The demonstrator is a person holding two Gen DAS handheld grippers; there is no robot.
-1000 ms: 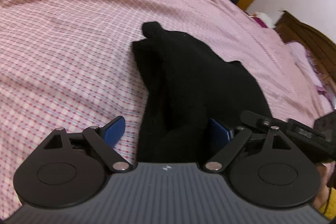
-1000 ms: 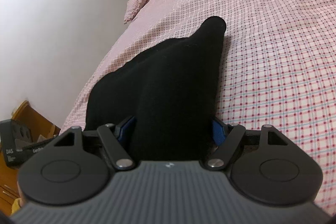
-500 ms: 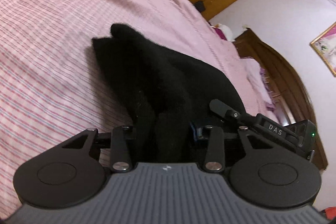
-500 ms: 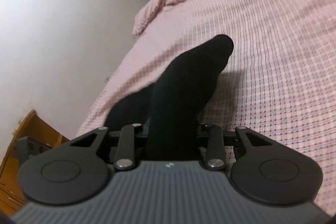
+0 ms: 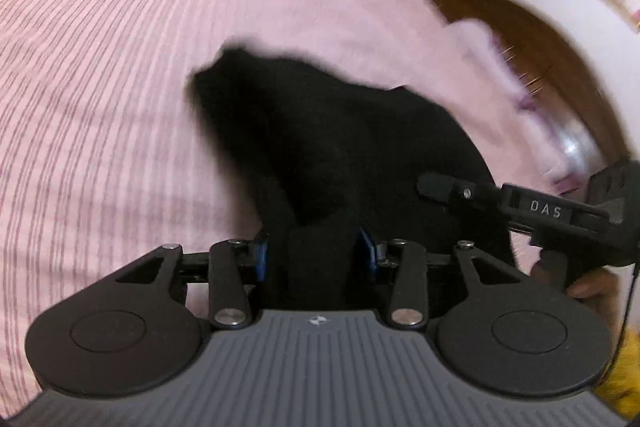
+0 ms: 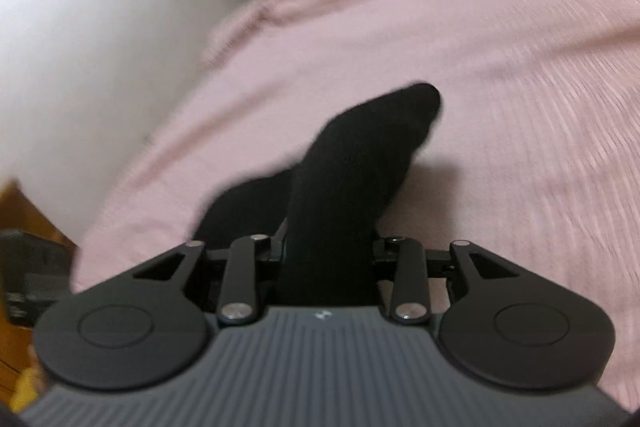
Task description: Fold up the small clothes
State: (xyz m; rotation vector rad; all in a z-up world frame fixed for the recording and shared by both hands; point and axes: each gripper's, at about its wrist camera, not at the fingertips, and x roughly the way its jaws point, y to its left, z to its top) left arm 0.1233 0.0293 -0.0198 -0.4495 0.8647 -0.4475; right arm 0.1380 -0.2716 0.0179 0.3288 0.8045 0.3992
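Black garment (image 5: 340,147), two clamped grippers

Garment (image 5: 340,147) on bed (image 5: 100,87), betw. both hand-held grippers; headboard (image 5: 532,43) behind.

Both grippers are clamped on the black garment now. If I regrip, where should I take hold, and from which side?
Take the black garment at its near edge, coming in low along the bedspread. The cloth bunches there, where the left gripper and right gripper hold it; the far tip tapers and hangs free.
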